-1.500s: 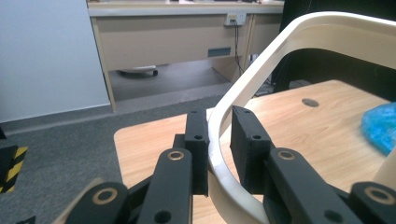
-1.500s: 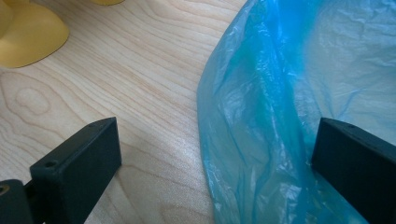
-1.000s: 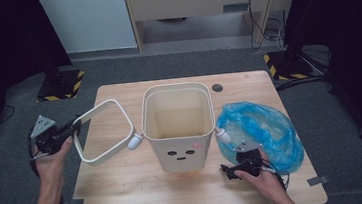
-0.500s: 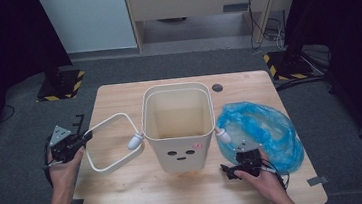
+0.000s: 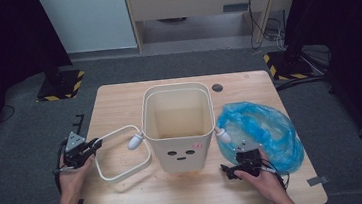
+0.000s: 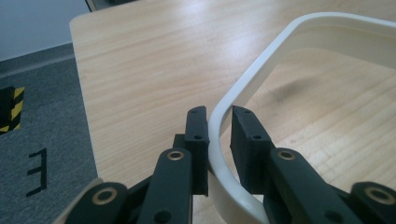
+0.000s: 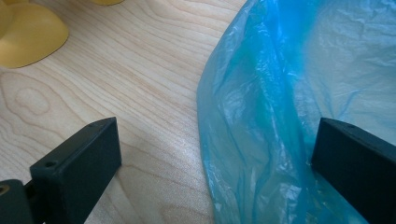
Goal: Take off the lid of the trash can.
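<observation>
The white ring point(image 6: 261, 79) sits between the jaws of my left gripper point(image 6: 219, 133), and they pinch its rim. In the high view that gripper point(image 5: 93, 145) is at the left of the frame, and the ring point(image 5: 122, 155) lies flat on the wooden table point(image 5: 118, 100), just left of the cream bin point(image 5: 178, 127) in the middle. My right gripper point(image 7: 215, 154) has its jaws spread wide, holding nothing, with the edge of the blue bag point(image 7: 299, 93) between them. From above, the bag point(image 5: 262, 127) lies at the right of the bin, with my right gripper point(image 5: 233, 170) at its lower edge.
</observation>
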A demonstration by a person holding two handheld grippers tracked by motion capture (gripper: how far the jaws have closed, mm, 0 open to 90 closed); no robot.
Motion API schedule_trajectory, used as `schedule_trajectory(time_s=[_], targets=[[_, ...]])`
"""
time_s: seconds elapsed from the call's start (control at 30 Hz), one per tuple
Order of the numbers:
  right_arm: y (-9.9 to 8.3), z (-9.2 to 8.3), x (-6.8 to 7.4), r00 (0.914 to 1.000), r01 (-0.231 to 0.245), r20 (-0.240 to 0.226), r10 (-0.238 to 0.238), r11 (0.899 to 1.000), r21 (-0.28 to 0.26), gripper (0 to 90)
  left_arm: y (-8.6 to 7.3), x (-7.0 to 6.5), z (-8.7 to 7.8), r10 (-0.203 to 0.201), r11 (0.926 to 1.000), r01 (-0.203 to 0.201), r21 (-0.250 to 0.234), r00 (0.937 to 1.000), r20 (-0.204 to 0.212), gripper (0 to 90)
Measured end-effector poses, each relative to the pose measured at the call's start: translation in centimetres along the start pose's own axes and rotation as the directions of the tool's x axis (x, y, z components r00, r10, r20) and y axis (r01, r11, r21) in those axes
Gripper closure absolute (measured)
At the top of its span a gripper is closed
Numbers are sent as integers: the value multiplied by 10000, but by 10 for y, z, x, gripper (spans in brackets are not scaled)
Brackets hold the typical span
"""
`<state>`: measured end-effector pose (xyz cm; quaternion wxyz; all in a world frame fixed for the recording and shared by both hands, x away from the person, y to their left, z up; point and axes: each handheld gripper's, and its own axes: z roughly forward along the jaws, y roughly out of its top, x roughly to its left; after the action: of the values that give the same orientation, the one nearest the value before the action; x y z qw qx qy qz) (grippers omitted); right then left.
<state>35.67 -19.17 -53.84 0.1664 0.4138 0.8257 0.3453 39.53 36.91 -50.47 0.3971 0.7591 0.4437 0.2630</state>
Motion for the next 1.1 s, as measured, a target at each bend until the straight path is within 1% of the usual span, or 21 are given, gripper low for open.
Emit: schedule_trajectory(time_s=[0.03,0.1,0.17,0.27,0.4,0.57,0.63,0.7,0.77,0.93,1.1], targets=[[0,0,0,10000,5,-1,-5,10000,0,14,-2,0,1,9,10000,-9,83,10000,70,769],[0,0,0,10000,5,-1,-5,10000,-1,14,-5,-2,2,132,9997,-134,218,9999,67,769],[0,0,0,10000,-31,-1,31,10000,2,14,-7,-4,4,341,9985,-344,421,9994,85,769],[0,0,0,10000,-2,-2,2,10000,1,15,-10,-6,6,473,9974,-478,537,9988,101,768],[0,0,0,10000,4,-1,-4,10000,-2,14,-11,-7,7,483,9972,-497,557,9985,251,768],[0,0,0,10000,0,-2,0,10000,-1,14,-14,-6,8,368,9974,-393,601,9984,426,768],[0,0,0,10000,3,-2,-3,10000,1,14,-16,-6,8,421,9961,-456,749,9980,476,768],[0,0,0,10000,1,0,-1,10000,-2,14,-18,-5,9,379,9952,-429,877,9976,577,771],[0,0,0,10000,-1,-1,1,10000,0,14,-19,-4,9,280,9955,-330,890,9980,567,775],[0,0,0,10000,-4,11,4,10000,0,14,-17,-5,9,462,9934,-528,1019,9968,660,777],[0,0,0,10000,-43,12,43,10000,5,14,-18,-5,9,358,9943,-416,979,9976,597,774]])
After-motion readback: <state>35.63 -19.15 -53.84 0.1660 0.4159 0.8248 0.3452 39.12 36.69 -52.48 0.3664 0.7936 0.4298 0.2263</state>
